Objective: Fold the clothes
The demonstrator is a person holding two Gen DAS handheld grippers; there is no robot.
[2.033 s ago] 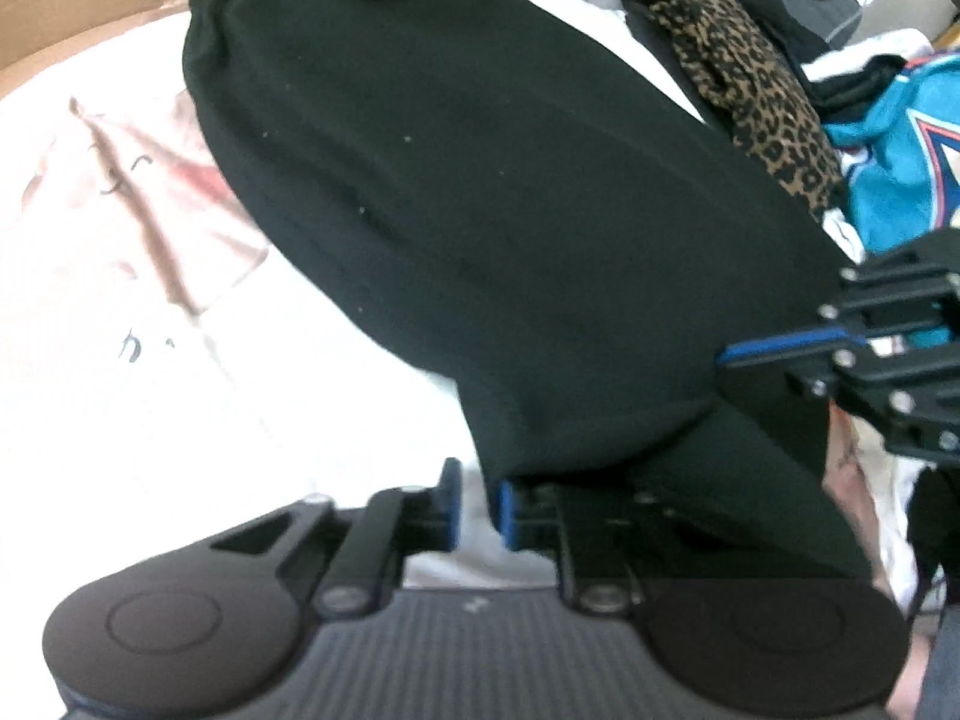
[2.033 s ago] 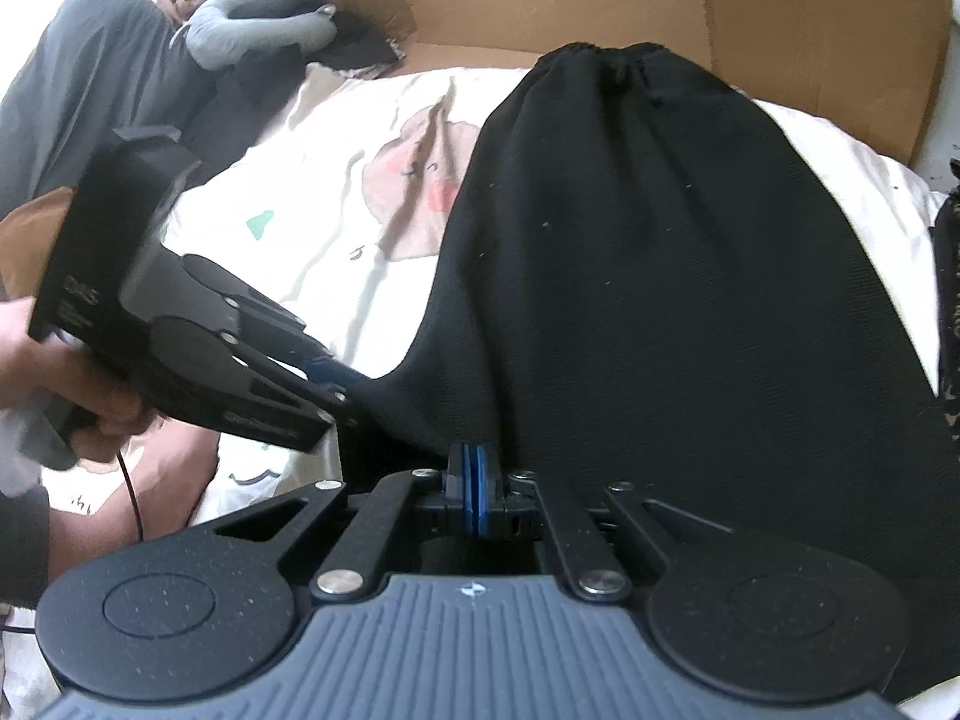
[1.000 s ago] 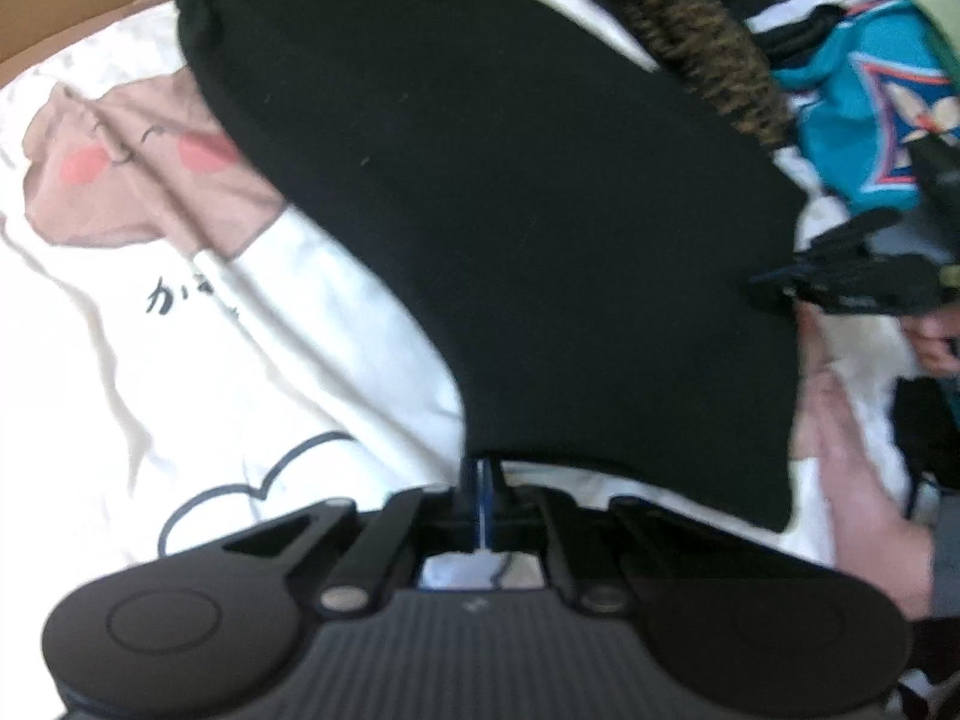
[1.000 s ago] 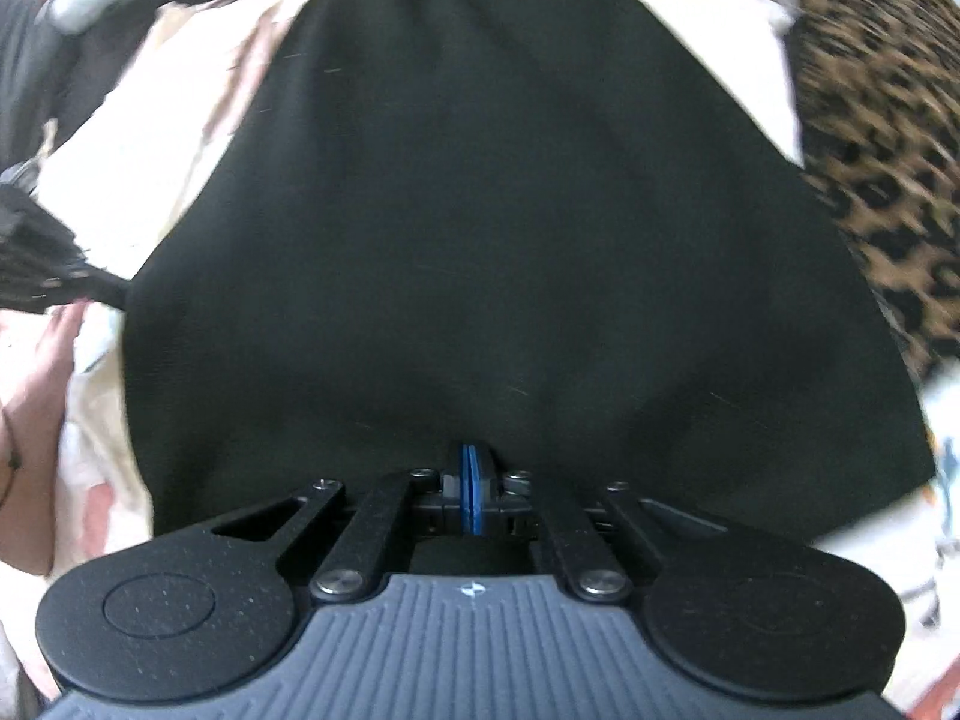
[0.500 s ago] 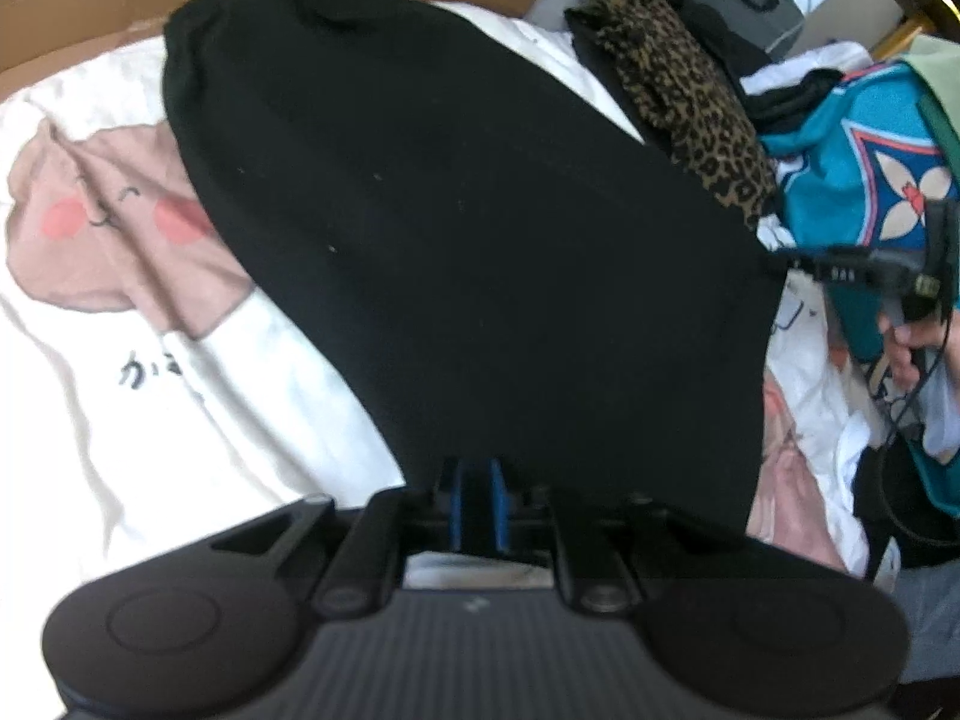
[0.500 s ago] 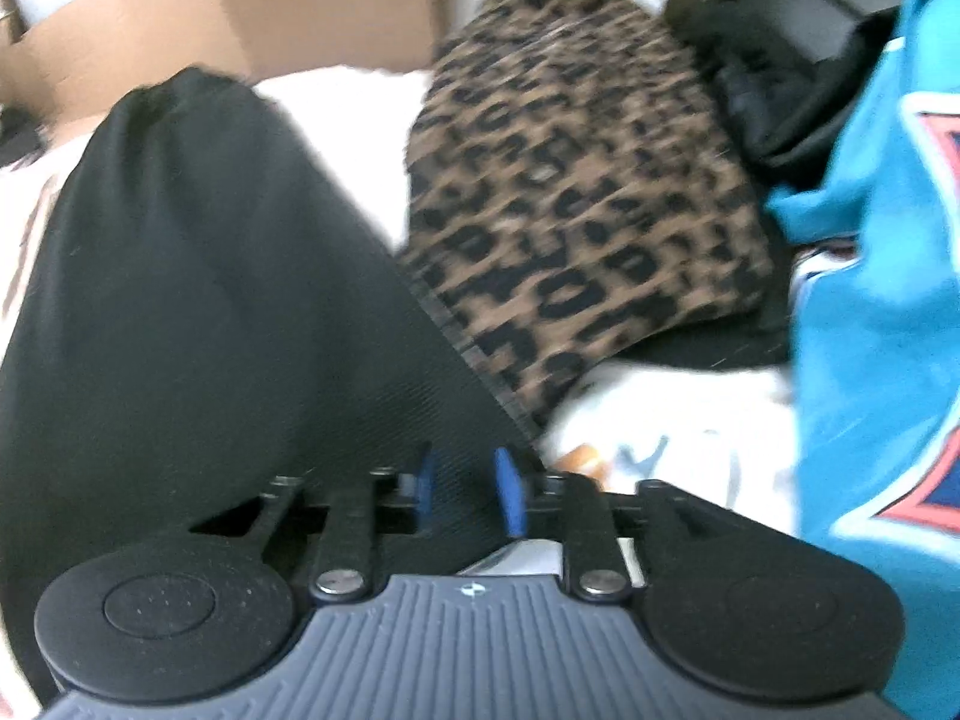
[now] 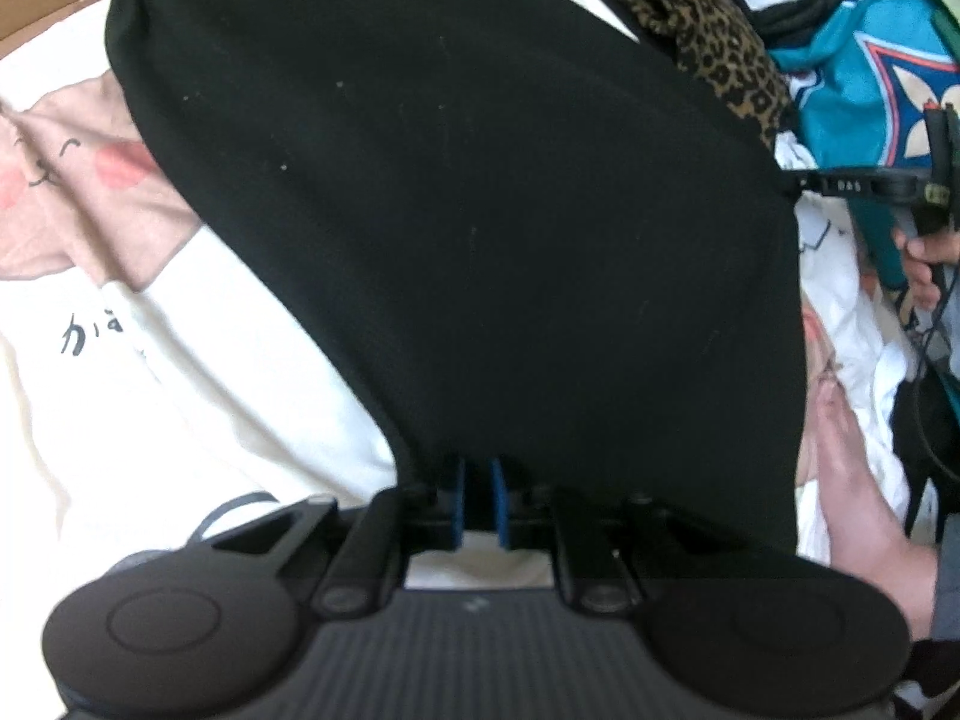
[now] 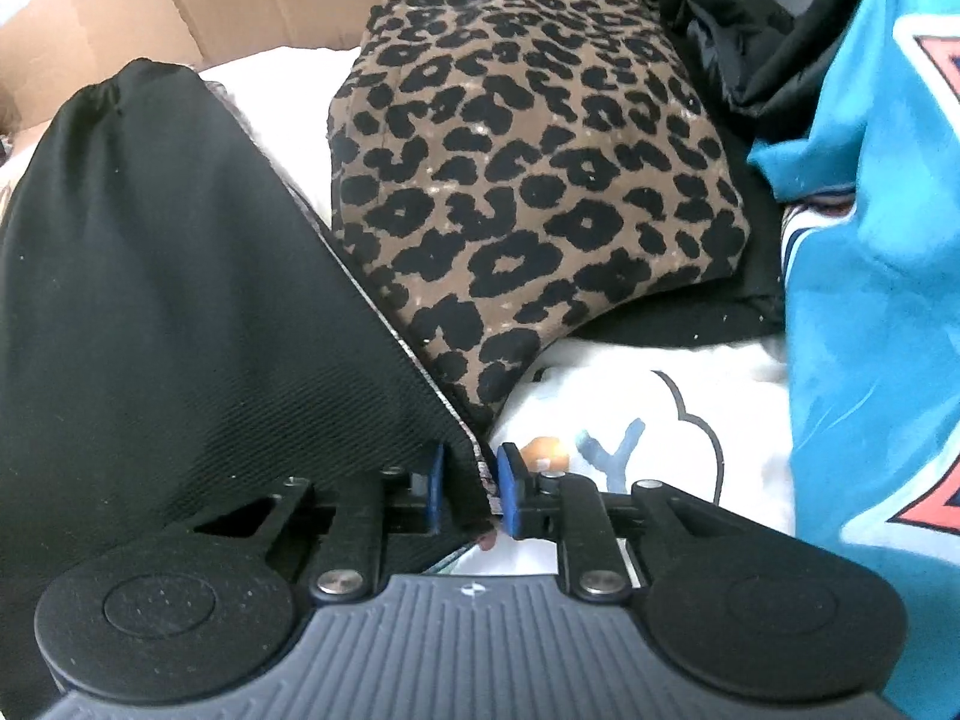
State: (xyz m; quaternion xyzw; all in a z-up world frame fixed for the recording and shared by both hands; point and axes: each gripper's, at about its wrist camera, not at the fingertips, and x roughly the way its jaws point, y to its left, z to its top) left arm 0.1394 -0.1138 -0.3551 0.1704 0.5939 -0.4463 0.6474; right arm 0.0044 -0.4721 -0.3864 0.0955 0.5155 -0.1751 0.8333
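A black garment (image 7: 468, 228) lies spread flat over a white printed sheet (image 7: 120, 360). My left gripper (image 7: 478, 501) sits at its near hem, jaws slightly apart, with the hem edge lying between the blue pads. My right gripper (image 8: 470, 483) is open at the garment's right corner (image 8: 180, 312); the corner lies loose between its pads. The right gripper also shows at the far right in the left wrist view (image 7: 852, 186).
A folded leopard-print garment (image 8: 528, 192) lies just right of the black one, on a black cloth. A teal jersey (image 8: 876, 300) is piled at the right. A cardboard sheet (image 8: 180, 6) stands along the back. A bare hand (image 7: 858, 480) rests on the sheet.
The black garment was pulled out flat with both grippers shut on its hem. Both grippers have since opened, and the garment now rests on the sheet.
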